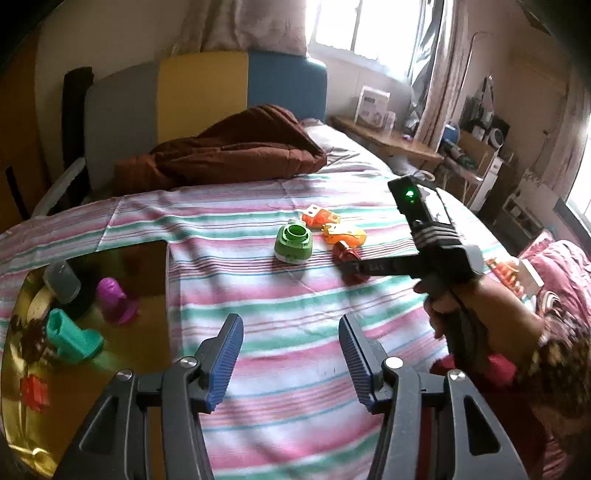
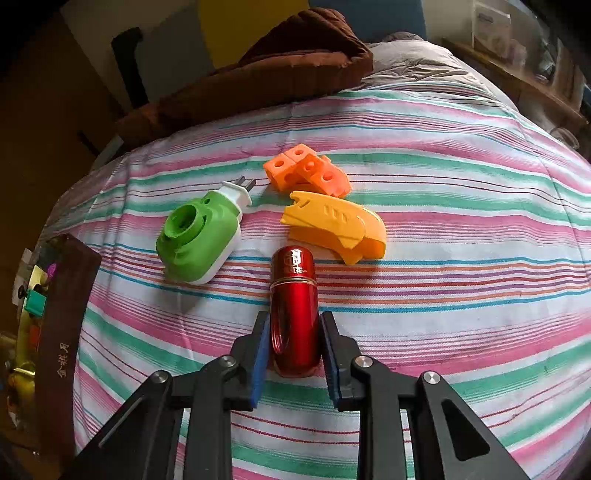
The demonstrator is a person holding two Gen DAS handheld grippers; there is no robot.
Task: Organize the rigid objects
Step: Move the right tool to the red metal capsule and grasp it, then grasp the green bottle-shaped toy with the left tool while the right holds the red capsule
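We note bed (image 1: 295,295) under striped sheet (image 2: 461,184), pink, green, white bands. Brown quilt (image 1: 236,151) bunched at head end, against headboard (image 1: 203,92) with grey, yellow, blue panels. We see bright window (image 1: 354,26) with pale curtain (image 1: 439,74) beyond. Wooden side table (image 1: 391,142) beside bed, white box (image 1: 373,103) upright on it. Cluttered shelves (image 1: 484,125) further right, contents too small to read.

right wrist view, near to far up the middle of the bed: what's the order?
Right hand-held gripper shut on red canister → yellow plastic shell → orange block piece → brown quilt.
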